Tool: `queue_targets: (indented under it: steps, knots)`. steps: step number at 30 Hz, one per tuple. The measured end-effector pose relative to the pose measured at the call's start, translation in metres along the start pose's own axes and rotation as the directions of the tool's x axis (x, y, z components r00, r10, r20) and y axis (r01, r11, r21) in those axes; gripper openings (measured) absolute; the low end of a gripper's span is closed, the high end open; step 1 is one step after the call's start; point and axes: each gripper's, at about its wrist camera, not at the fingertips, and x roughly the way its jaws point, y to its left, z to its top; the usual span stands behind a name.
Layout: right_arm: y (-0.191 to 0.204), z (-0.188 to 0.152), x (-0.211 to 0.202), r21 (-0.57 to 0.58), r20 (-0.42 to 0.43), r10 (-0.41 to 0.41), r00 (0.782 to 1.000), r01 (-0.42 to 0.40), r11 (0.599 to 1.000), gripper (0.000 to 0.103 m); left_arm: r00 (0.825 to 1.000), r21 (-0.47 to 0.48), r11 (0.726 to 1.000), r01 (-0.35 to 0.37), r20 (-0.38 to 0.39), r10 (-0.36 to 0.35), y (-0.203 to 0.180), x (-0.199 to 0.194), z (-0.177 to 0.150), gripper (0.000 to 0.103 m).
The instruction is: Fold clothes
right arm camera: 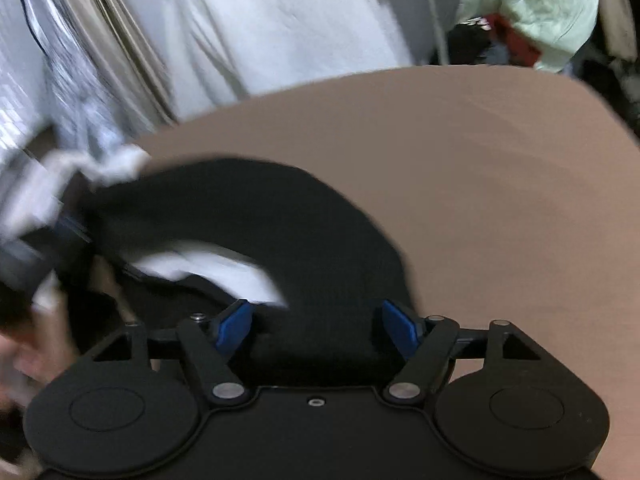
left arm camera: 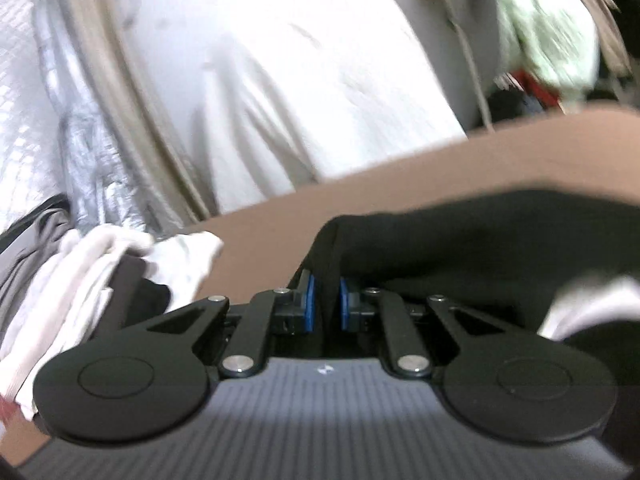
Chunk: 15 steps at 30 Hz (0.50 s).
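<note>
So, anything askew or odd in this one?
Only the uneven grip: the left gripper pinches the black garment, while the right gripper stands open with cloth bunched between its fingers. White clothes lie heaped beside it. Nothing looks spilled or damaged.

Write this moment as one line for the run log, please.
left gripper: shut on black garment | right gripper: open, black garment lies between fingers | surface: brown table | both views blurred

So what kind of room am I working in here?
Most likely a lived-in home room, perhaps a bedroom. A brown table carries the black garment, pale curtains hang behind, and a mint quilted jacket lies among piled clothes.
</note>
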Motion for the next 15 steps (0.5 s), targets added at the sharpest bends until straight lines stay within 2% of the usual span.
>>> queue_targets:
  steps: [3,5,6,7,8,10,12,15]
  knots:
    - [-0.011,-0.003,0.013,0.049,-0.029,-0.021,0.999,0.023,0.999,0.078,0.997,-0.063,0.997,-0.047,0.05,0.051,0.027,-0.013,0.009,0.011]
    - [-0.006,-0.001,0.027,-0.004,-0.006,0.012,1.0,-0.012,1.0,0.074,0.993,-0.105,0.991,-0.077,0.082,0.086,0.045,-0.021,0.015,0.009]
    - [0.003,0.002,0.035,-0.059,-0.007,0.031,1.0,-0.031,0.998,0.065,0.99,-0.127,0.988,-0.091,0.097,0.104,0.054,-0.025,0.018,0.009]
    - [0.015,0.004,0.036,-0.108,-0.003,0.057,0.998,-0.057,0.992,0.031,0.989,-0.142,0.986,-0.089,0.108,0.105,0.066,-0.033,0.021,0.008]
    - [0.027,0.006,0.036,-0.154,0.004,0.087,0.996,-0.085,0.984,0.017,0.987,-0.153,0.984,-0.094,0.118,0.112,0.074,-0.043,0.023,0.007]
    - [0.049,0.003,0.01,-0.224,0.105,0.115,0.988,-0.089,0.97,0.016,0.978,-0.149,0.982,-0.112,0.159,0.136,0.092,-0.07,0.026,0.007]
    - [0.066,-0.001,-0.025,-0.275,0.223,0.151,0.963,-0.086,0.958,0.014,0.966,-0.145,0.982,-0.12,0.213,0.15,0.114,-0.098,0.028,0.007]
    - [0.074,-0.002,-0.082,-0.25,0.285,0.254,0.924,-0.184,0.95,0.014,0.948,-0.172,0.981,-0.091,0.287,0.139,0.147,-0.148,0.029,0.006]
